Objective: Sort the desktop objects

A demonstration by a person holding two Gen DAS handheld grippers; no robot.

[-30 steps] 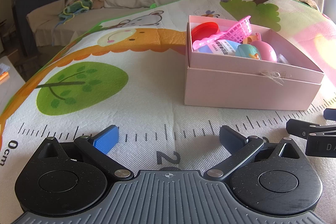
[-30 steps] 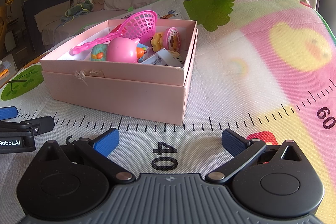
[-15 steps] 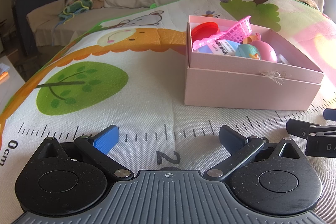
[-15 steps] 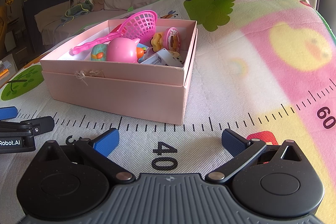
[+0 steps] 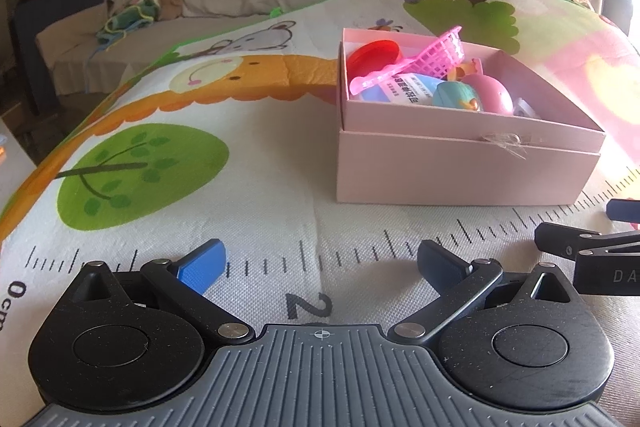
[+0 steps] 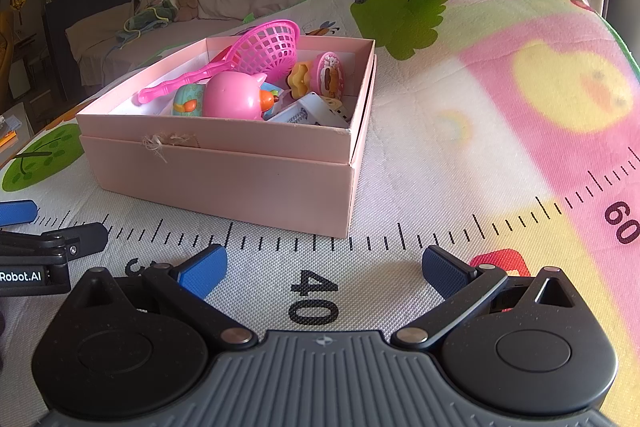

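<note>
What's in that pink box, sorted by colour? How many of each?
Those I can make out; more may be hidden:
Pink: 3, net scoop, round toy, small pot
Red: 1, lid
Teal: 1, egg toy
Orange: 1, flower piece
White-blue: 1, packet
Total: 7

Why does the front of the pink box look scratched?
The pink box has a torn, frayed patch on its front wall near the rim, like tape peeled off. Also, the pink toy net sticks up over the edge.
</note>
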